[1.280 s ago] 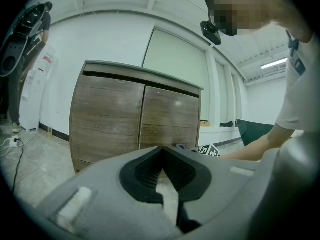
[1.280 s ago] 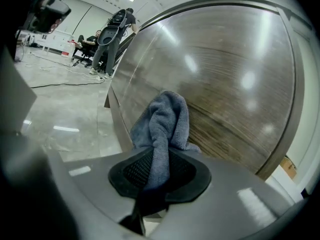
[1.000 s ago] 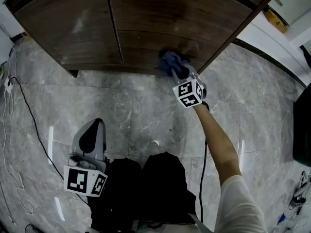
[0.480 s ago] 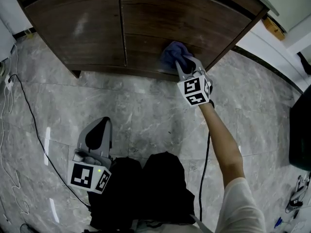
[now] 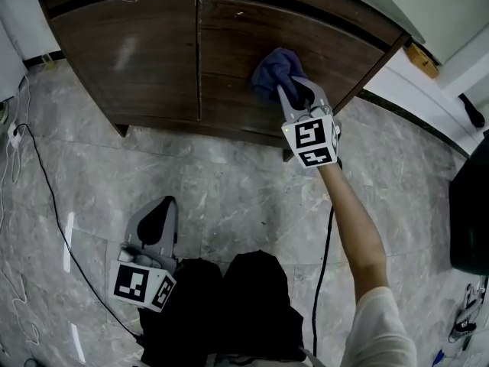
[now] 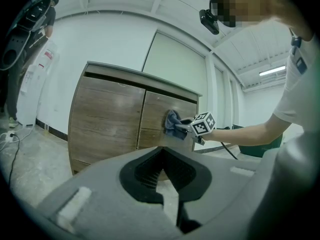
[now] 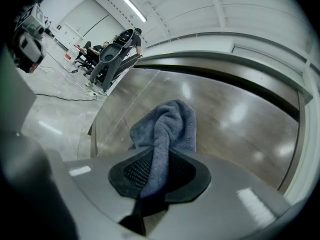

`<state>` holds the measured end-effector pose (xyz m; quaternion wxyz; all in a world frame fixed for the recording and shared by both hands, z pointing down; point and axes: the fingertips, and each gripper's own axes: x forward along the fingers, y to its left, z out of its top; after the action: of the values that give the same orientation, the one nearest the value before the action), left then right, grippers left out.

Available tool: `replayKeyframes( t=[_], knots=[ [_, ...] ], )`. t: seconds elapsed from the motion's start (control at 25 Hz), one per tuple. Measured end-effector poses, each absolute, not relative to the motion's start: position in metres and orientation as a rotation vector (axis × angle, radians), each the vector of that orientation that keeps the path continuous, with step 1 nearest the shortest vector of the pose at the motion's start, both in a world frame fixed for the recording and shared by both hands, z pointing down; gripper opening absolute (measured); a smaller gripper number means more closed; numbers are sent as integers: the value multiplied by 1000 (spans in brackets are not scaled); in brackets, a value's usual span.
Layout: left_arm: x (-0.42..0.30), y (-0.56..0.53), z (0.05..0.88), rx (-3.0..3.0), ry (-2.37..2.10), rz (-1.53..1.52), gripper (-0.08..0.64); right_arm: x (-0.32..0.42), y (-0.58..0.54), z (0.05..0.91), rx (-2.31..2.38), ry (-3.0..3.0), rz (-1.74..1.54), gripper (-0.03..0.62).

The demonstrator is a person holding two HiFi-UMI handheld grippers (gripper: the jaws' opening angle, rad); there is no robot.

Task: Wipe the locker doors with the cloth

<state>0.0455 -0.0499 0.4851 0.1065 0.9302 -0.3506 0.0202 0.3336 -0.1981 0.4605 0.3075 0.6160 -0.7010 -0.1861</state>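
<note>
A low locker has two dark wood doors, the left door [image 5: 130, 52] and the right door [image 5: 336, 48]. A blue cloth [image 5: 273, 69] is bunched against the upper part of the right door. My right gripper [image 5: 294, 90] is shut on it, and the cloth [image 7: 167, 124] runs down between its pads onto the door [image 7: 240, 129]. My left gripper [image 5: 157, 209] hangs low near the person's legs, well back from the locker. Its jaws [image 6: 162, 171] are slightly open with nothing between them. From there the cloth [image 6: 172, 124] and the right gripper [image 6: 186, 129] show against the locker [image 6: 105, 119].
The floor is grey marble tile [image 5: 229, 174]. A thin black cable [image 5: 46, 174] snakes along the left, and another cable [image 5: 325, 258] hangs by the right arm. A dark bulky object [image 5: 470, 220] stands at the right edge. A white wall flanks the locker's right side.
The right gripper has carried the cloth up the right door, from near its bottom edge to its upper part. The left gripper has stayed where it was.
</note>
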Motion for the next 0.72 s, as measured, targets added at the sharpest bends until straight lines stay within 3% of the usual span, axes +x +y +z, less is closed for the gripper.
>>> replayKeyframes(
  t=[0.72],
  knots=[
    [39, -45, 480, 2736, -1022, 25, 0, 297, -221, 360, 1683, -1883, -681, 74]
  ],
)
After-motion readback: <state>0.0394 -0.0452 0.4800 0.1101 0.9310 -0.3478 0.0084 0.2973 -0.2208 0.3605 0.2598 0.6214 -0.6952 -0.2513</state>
